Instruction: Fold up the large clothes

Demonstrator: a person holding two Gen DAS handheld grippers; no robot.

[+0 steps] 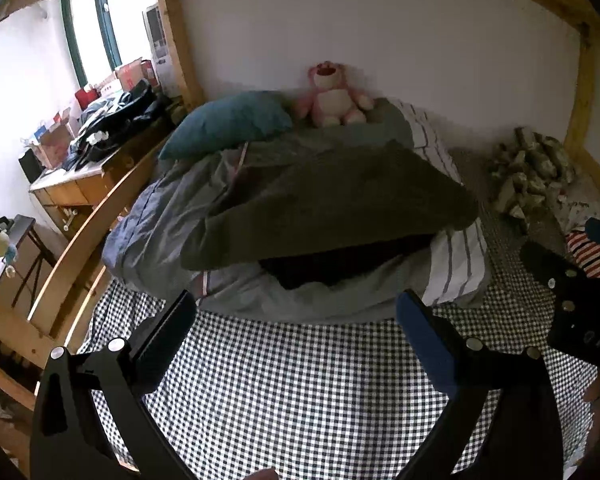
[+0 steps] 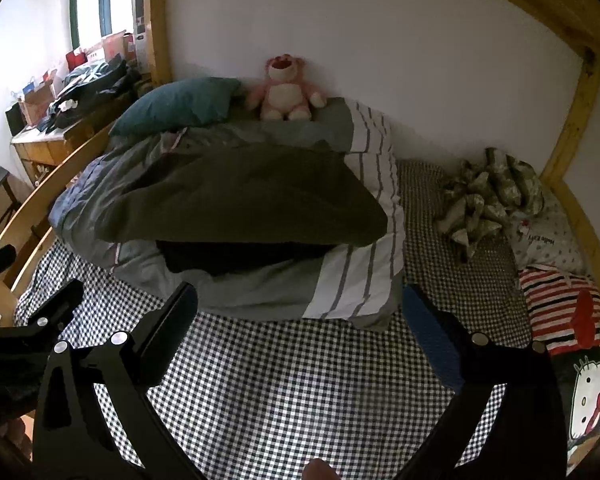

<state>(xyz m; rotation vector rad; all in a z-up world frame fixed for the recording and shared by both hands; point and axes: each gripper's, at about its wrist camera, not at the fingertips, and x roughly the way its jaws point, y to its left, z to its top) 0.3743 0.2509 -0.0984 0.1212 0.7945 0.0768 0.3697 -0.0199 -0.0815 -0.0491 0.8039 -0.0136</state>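
Both grippers, left gripper (image 1: pixel 296 316) and right gripper (image 2: pixel 300 308), spread wide, empty, low over checked sheet (image 1: pixel 300 380). Olive garment (image 2: pixel 240 196) at frame centre atop folded quilt (image 2: pixel 356 272). We judge: pinch near corners, lift evenly.

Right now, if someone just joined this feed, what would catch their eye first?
The pink plush bear sitting against the white wall, atop a heap of grey bedding draped with a dark olive garment. Below it lies the black-and-white checked sheet, with both grippers open and empty above it.
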